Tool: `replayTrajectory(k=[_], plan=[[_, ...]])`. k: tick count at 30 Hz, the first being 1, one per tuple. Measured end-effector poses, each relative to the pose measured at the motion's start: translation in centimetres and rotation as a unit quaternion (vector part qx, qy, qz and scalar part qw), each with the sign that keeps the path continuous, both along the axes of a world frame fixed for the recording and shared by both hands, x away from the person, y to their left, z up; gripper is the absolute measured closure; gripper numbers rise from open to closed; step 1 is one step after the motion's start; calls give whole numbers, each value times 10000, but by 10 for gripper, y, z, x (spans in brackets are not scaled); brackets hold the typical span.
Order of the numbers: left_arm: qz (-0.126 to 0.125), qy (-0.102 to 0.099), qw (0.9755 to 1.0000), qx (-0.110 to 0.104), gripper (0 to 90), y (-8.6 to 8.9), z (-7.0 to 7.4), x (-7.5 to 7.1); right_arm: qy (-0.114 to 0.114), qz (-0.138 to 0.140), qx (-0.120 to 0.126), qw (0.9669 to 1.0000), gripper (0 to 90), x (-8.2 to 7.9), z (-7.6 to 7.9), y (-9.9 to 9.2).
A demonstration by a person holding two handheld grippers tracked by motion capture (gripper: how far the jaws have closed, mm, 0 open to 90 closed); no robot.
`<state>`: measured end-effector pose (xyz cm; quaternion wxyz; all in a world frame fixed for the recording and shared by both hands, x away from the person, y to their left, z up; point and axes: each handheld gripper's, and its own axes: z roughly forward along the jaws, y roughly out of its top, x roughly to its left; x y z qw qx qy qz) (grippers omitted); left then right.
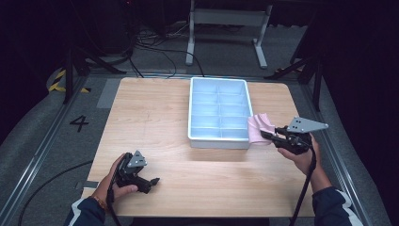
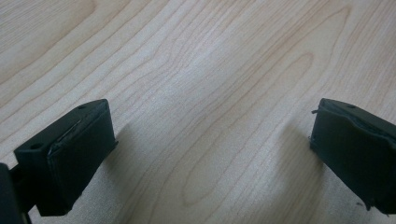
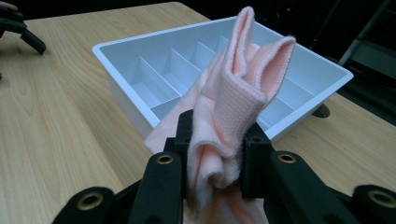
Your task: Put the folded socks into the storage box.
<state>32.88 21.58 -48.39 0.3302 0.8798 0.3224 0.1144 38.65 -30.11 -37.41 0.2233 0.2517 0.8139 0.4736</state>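
The pink cloth point(image 3: 229, 107) hung bunched just beside the near right corner of the white divided tray point(image 1: 219, 137), pinched between the closed fingers point(image 3: 254, 154) of the right gripper point(image 1: 270, 135). Well apart from the tray, the left gripper point(image 1: 151, 181) rested on the bench point(image 1: 150, 122), fingers point(image 2: 70, 154) spread open over bare wood.

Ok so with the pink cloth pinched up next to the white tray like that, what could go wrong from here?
1. The right gripper pinches only a bunched fold of the pink cloth; loose fabric hangs below the jaws, so it might slip or drag on the table.
2. The cloth hangs right by the white divided tray, so a trailing end could catch the rim and shift the tray.
3. The compartments look narrow; the cloth may drape across dividers rather than settle into one.
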Motion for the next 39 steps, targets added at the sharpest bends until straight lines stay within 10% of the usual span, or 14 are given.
replayTrajectory(k=[39], plan=[[-13, -9, 10000, 22, 0, 0, 0, 0, 244, -178, -726, 9969, 741, 80, -12, 41]])
